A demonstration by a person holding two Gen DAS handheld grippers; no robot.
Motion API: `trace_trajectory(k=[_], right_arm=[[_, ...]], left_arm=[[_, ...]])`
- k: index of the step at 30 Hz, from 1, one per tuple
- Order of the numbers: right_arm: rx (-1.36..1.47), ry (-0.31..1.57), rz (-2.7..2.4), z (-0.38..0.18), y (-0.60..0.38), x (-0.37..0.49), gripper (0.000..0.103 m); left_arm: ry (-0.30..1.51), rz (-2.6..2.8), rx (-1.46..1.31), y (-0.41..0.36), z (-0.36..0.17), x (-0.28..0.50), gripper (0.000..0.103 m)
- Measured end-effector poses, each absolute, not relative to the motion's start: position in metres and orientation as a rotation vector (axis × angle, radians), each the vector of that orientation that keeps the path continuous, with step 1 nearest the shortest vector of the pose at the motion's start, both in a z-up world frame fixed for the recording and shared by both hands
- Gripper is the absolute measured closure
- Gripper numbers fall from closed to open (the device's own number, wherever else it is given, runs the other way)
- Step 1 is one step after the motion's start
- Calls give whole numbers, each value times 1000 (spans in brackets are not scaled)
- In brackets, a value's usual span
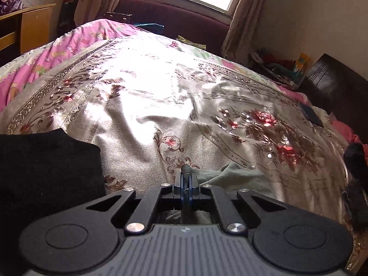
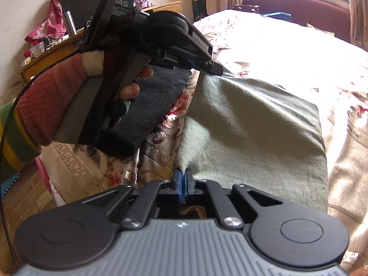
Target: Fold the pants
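The pants (image 2: 253, 119), grey-green, lay half spread on the bed (image 2: 287, 53) beside a dark folded cloth (image 2: 147, 99), so I pinched them at two points of the near edge to lift a fold evenly. My right gripper (image 2: 183, 179) was clamped tight on one corner. My left gripper (image 1: 186, 179) was clamped on a bunched bit farther along.
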State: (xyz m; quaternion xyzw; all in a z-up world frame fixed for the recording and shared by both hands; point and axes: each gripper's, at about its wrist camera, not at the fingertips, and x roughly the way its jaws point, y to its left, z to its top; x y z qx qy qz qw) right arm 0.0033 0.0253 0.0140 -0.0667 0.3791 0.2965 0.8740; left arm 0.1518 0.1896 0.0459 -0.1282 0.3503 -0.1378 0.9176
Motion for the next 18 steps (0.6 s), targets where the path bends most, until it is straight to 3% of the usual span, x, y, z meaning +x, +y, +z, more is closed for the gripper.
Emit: trace_trajectory(k=[3,7,10,18], right_arm=[[-147,820,637,2,38,9,100],[-106,955,644,-22,45,30,92],[-74,938,660,-10,36,29,85],[31,795,607,24,-24,18,80]], left_arm=[[753,-225,-187,192,32,156,83],[792,-189,-167,193,11,162,71],[738,-174,-168,198,21,155,60],[579,-219,6,169,57,102,58]])
